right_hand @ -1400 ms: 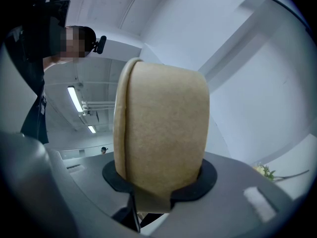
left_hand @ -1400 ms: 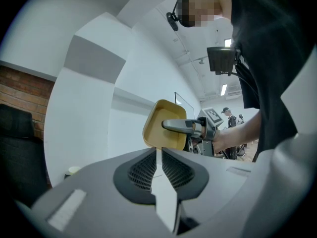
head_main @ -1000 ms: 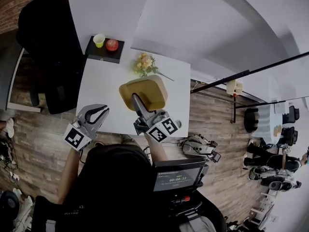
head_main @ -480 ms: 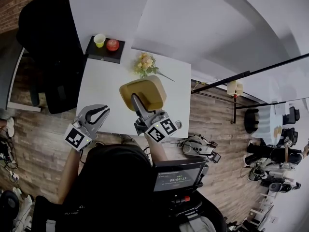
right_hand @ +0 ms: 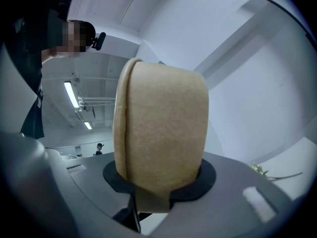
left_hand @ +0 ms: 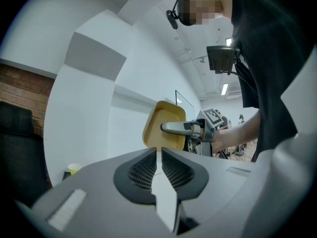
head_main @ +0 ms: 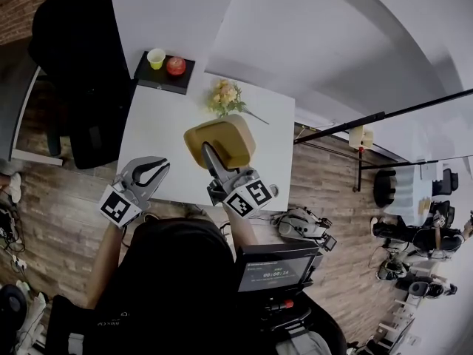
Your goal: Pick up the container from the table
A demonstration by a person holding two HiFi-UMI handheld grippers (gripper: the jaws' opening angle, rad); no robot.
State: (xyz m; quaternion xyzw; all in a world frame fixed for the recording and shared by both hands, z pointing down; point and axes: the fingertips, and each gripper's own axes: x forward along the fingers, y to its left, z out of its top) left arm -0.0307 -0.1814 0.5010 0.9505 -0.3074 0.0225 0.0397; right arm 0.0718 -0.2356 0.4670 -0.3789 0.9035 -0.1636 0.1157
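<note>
My right gripper (head_main: 209, 154) is shut on a tan, rounded-square container (head_main: 222, 140) and holds it up on edge over the white table (head_main: 159, 128). In the right gripper view the container's (right_hand: 161, 133) brown side fills the middle, its rim clamped between the jaws of the right gripper (right_hand: 157, 188). The left gripper view shows the container's hollow yellow inside (left_hand: 166, 125) with a finger of the right gripper (left_hand: 178, 128) reaching across it. My left gripper (head_main: 160, 167) hovers at the table's near left edge, shut and empty, its pads (left_hand: 148, 167) almost touching.
A black tray (head_main: 164, 80) at the table's far end carries a yellow cup (head_main: 156, 58) and a red apple (head_main: 176, 65). A bunch of flowers (head_main: 225, 98) lies beyond the container. A black chair (head_main: 74, 72) stands to the left, a screen (head_main: 273, 271) by my body.
</note>
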